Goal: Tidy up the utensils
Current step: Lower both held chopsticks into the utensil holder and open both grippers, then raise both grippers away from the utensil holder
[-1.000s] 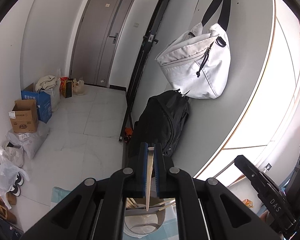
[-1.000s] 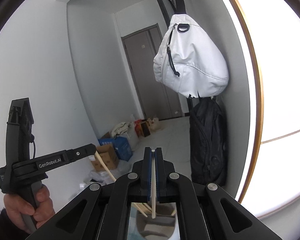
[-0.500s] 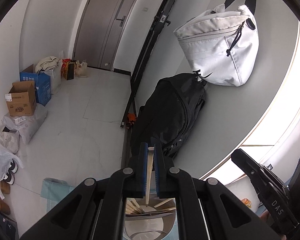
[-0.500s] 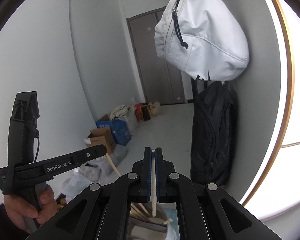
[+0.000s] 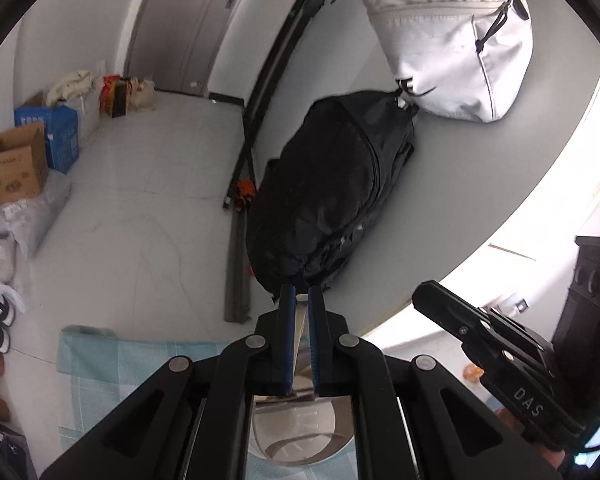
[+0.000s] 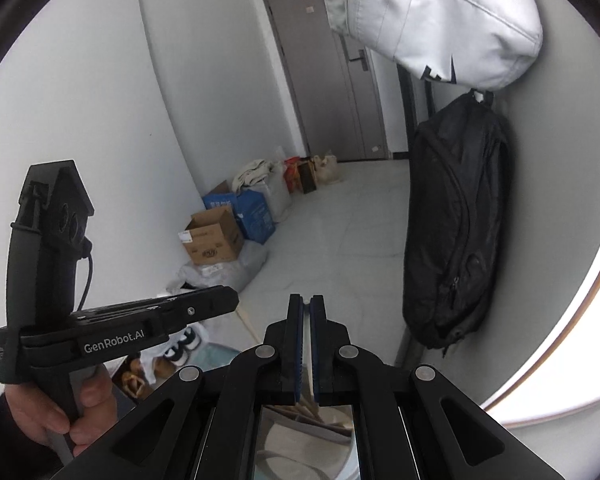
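Note:
My left gripper [image 5: 300, 300] is shut on a pale wooden chopstick [image 5: 299, 332] that runs down between its blue pads toward a round metal holder [image 5: 300, 436] under the jaws. My right gripper [image 6: 306, 304] is shut on another pale chopstick [image 6: 309, 344]; below it more chopsticks lean in the holder [image 6: 300, 440]. The left gripper's body [image 6: 112, 332] shows at the left of the right wrist view, with its chopstick [image 6: 248, 322] sticking out. The right gripper's body [image 5: 496, 352] shows at the right of the left wrist view.
A light blue checked cloth [image 5: 112, 364] lies under the holder. A black backpack [image 5: 328, 196] and a white bag [image 5: 456, 36] hang on the wall ahead. Cardboard boxes [image 5: 18, 164], bags and shoes line the floor at left. A grey door [image 6: 324, 76] stands far back.
Both grippers have tilted downward and lowered toward the holder, each still gripping its chopstick. The bags and door have shifted upward in both views.

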The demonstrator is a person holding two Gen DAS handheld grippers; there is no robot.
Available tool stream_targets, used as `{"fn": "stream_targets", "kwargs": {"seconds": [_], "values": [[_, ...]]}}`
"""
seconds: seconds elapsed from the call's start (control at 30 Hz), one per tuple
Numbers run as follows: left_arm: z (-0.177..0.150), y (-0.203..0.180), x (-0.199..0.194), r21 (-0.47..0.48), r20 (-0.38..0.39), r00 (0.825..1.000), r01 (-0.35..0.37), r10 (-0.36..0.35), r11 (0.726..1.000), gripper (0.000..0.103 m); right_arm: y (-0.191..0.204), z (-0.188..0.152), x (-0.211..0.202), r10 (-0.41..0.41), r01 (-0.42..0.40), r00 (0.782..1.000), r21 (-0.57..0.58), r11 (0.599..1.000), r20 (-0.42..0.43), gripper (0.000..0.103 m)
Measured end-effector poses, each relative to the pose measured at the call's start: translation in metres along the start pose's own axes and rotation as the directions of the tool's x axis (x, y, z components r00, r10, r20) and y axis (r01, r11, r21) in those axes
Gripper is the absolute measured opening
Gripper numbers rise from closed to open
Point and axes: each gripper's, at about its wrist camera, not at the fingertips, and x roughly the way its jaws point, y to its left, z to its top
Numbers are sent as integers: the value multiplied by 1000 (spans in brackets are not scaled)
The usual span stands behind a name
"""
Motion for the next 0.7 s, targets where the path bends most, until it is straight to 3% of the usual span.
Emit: {"fn": "stream_targets", "kwargs": {"seconds": [0.1, 0.17, 0.27, 0.33, 0.37, 0.4, 0.43, 0.7], "values": [[-6, 10, 6, -16, -57, 998, -2, 1, 1000, 4, -4, -6, 13, 37, -35, 998, 35, 999, -50, 6], [-8, 18, 8, -49, -91, 996, -25, 20, 998, 14, -3, -9, 19, 52, -49, 996, 48, 998, -76, 6], [-8, 22, 1, -83, -76, 997, -11, 5, 996, 26, -2, -11, 17, 57, -52, 996, 67, 996, -67, 6], [-8, 24, -8, -103, -53, 998, 8, -13, 995, 43, 0, -11, 10, 72, -68, 996, 77, 995, -46, 14], [-7, 23, -14, -108, -32, 999, 16, -19, 994, 45, 0, -11, 6, 76, -73, 997, 83, 994, -32, 20], [-7, 24, -16, -107, -20, 1000, 15, -17, 994, 47, 2, -11, 3, 80, -78, 997, 88, 993, -17, 34], [-6, 21, -19, -101, -8, 1000, 9, -10, 995, 48, 3, -11, -5, 85, -86, 996, 93, 992, 13, 39], [-9, 14, -43, -91, 46, 998, -46, 50, 995, 48, 15, -13, -35, 54, -62, 995, 104, 993, 80, 47]]}}
